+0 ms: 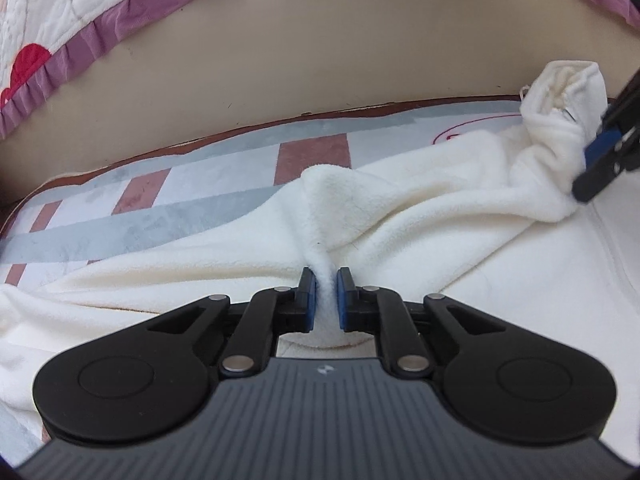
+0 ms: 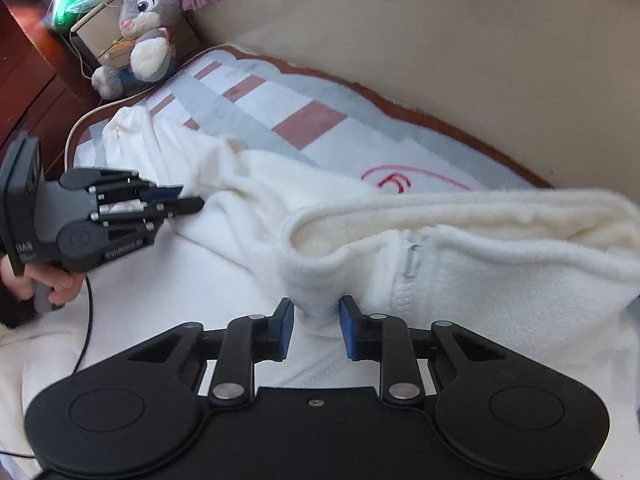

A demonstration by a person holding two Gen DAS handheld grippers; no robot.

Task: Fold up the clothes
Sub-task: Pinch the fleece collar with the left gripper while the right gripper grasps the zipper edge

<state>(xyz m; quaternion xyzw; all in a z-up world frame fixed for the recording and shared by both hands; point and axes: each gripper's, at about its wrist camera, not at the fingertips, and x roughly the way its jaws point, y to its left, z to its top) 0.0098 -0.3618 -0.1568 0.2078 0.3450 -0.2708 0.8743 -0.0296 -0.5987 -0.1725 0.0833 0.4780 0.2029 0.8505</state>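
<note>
On the bed, a cream fleece garment [image 1: 400,216] lies spread over a striped blanket [image 1: 224,184] of grey, white and dusty-pink blocks, its far edge reaching toward the beige headboard [image 1: 320,60]. Left gripper [image 1: 326,296]: jaws drawn narrow, blue pads pinching a raised ridge of the fleece directly ahead of the camera; the cloth rises from the pinch into a soft peak and fans out to either side. Right gripper [image 2: 316,328]: jaws set somewhat wider, clamped on a thick fold near the garment's open edge — a zipper [image 2: 410,260] runs just beyond the pads, and the fleece lining curls over to the right. In the left wrist view the right gripper appears at the far right margin, gripping a bunched, lifted end of the same garment. In the right wrist view the left gripper [image 2: 192,204] enters from the left, its tips touching the fleece, held by a hand [image 2: 52,284] at the frame edge with a black cable [image 2: 86,328] trailing below. The stretch of garment between the two grippers is lifted and creased; the rest lies on the bed. Background — a grey plush rabbit [image 2: 144,28] sits at the blanket's far corner, beside a quilt with a purple ruffle [image 1: 96,36].
</note>
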